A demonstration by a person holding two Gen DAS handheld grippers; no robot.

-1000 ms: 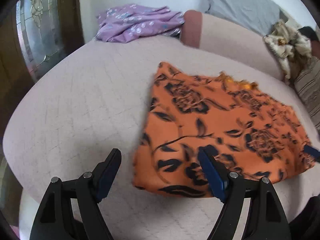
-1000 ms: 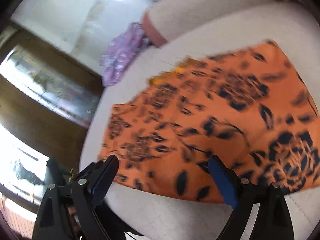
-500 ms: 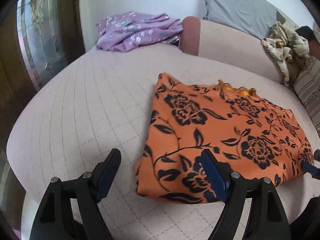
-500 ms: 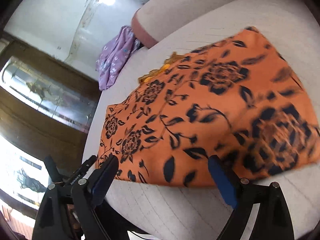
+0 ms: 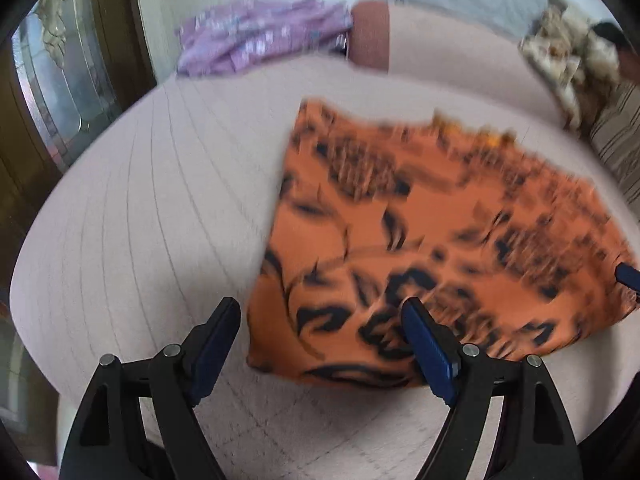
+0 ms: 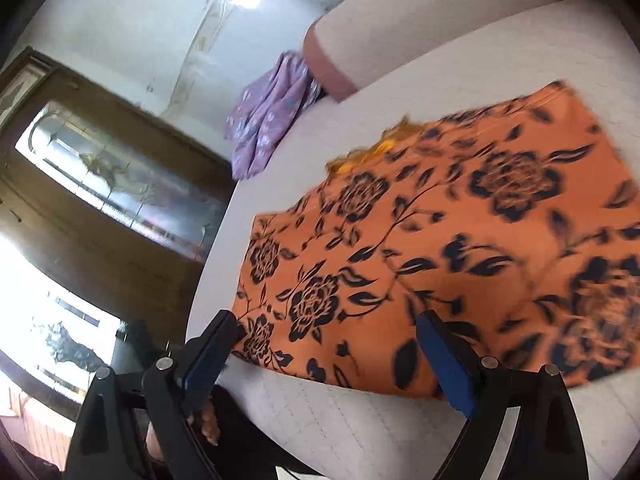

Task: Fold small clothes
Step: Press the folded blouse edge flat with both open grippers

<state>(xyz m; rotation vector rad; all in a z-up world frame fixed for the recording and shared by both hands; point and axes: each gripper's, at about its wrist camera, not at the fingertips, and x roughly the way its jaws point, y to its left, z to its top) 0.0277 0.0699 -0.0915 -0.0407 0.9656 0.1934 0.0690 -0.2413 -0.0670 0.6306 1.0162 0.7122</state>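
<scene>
An orange cloth with a black flower print [image 5: 432, 236] lies folded flat on the pale quilted sofa seat [image 5: 152, 220]. My left gripper [image 5: 320, 332] is open and empty, over the cloth's near left corner. The view is blurred. In the right wrist view the same cloth [image 6: 460, 248] fills the middle. My right gripper [image 6: 324, 352] is open and empty above the cloth's near edge. A blue fingertip [image 5: 628, 276] of the right gripper shows at the cloth's right edge in the left wrist view.
A purple flowered garment [image 5: 260, 40] lies bunched at the sofa's back left, also in the right wrist view [image 6: 268, 124]. A cream patterned cloth [image 5: 568, 52] and a striped cushion [image 5: 616, 140] sit at the right. A wooden glass door [image 6: 104, 200] stands to the left.
Both grippers stay open and shift slightly over the cloth. The left view has dipped and blurred. The right view has swung toward the cloth's left end.
</scene>
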